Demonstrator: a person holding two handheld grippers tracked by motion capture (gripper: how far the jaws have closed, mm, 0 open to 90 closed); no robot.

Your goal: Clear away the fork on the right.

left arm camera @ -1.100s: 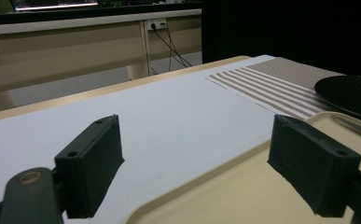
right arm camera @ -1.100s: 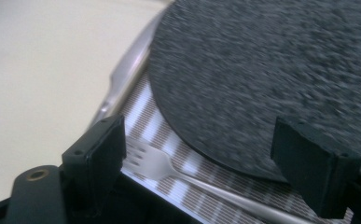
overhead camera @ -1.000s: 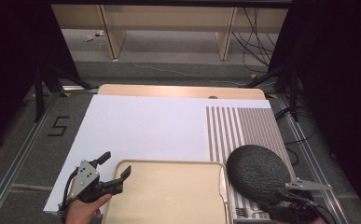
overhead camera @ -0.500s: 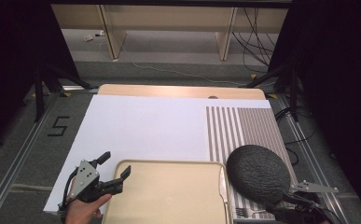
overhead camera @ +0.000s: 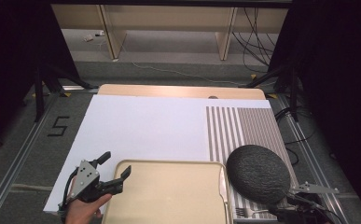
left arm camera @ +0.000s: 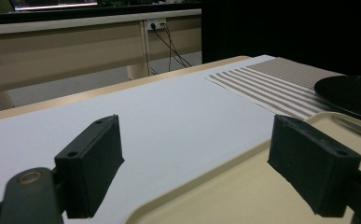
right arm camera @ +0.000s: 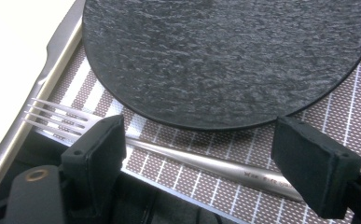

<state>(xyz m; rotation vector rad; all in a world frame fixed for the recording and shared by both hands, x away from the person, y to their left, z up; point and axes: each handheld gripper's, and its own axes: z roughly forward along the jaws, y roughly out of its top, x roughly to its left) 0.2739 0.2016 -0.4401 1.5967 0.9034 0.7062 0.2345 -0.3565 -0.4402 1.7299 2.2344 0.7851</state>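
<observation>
A dark, rough-textured round plate point(overhead camera: 258, 173) lies on the striped placemat point(overhead camera: 243, 126) at the near right. Just behind its near rim, my right gripper point(overhead camera: 288, 206) is open; in the right gripper view my gripper point(right arm camera: 201, 140) has its jaws spread wide over a metal fork point(right arm camera: 206, 161) lying across the mat below the plate point(right arm camera: 225, 56). A beige tray point(overhead camera: 169, 196) sits at the near middle. My left gripper point(overhead camera: 116, 164) is open at the tray's left corner, one jaw over the tray point(left arm camera: 243, 196) and one over the white sheet point(left arm camera: 169, 112).
A knife point(overhead camera: 222, 189) lies along the tray's right edge, beside the plate, and the fork's tines point(overhead camera: 243, 213) point toward it. The white sheet point(overhead camera: 145, 126) covers most of the table. A wooden shelf point(overhead camera: 169, 18) and cables stand beyond the far edge.
My right gripper has drawn back a little from the plate's rim toward the near table edge. The left gripper, tray and plate have stayed put.
</observation>
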